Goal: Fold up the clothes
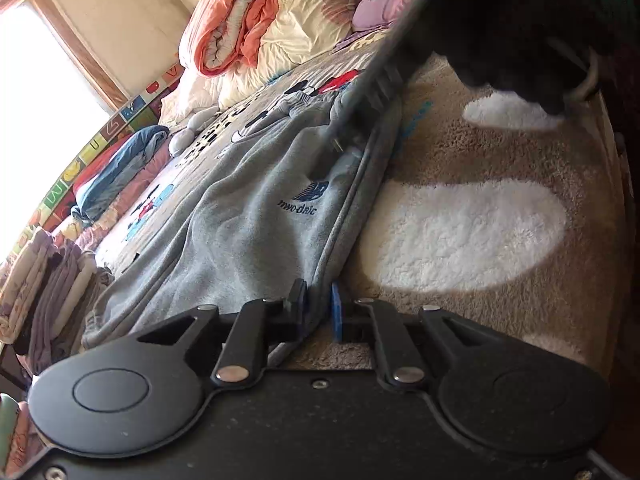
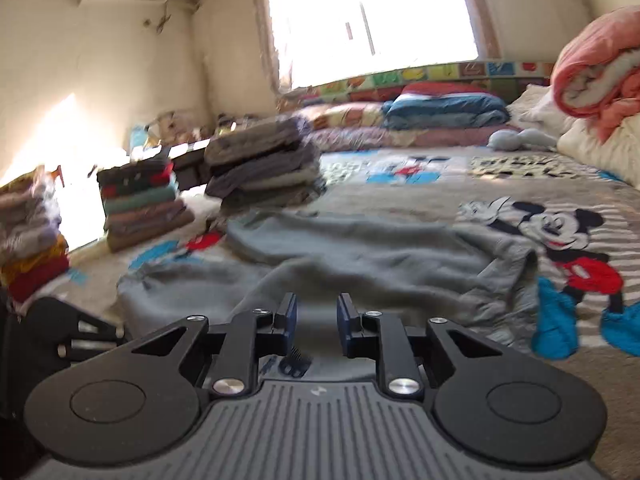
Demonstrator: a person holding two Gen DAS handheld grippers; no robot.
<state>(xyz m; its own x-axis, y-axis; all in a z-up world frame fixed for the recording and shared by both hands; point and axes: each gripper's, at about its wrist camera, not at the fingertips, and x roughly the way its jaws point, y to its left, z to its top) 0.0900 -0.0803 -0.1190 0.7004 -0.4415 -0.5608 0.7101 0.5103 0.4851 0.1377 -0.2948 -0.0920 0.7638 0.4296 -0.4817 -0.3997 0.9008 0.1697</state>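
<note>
Grey sweatpants (image 1: pixel 248 216) with a dark logo lie spread on the Mickey Mouse bedspread (image 1: pixel 192 168). In the left wrist view my left gripper (image 1: pixel 318 312) is shut on the pants' near edge, with the seam running between its pads. My right gripper (image 1: pixel 340 144) comes in from the upper right, blurred, with its tips in the cloth above the logo. In the right wrist view the right gripper (image 2: pixel 317 320) has a raised fold of the sweatpants (image 2: pixel 380 260) filling the narrow gap between its blue pads. The left gripper's black body (image 2: pixel 60 332) shows at the lower left.
Three stacks of folded clothes (image 2: pixel 260 168) (image 2: pixel 140 204) (image 2: pixel 28 232) stand at the bed's far side. A rolled orange and cream quilt (image 1: pixel 260 20) and folded bedding (image 2: pixel 440 108) lie by the window. A beige shaggy rug (image 1: pixel 460 232) adjoins the pants. A dark sleeve (image 1: pixel 520 20) hangs above it.
</note>
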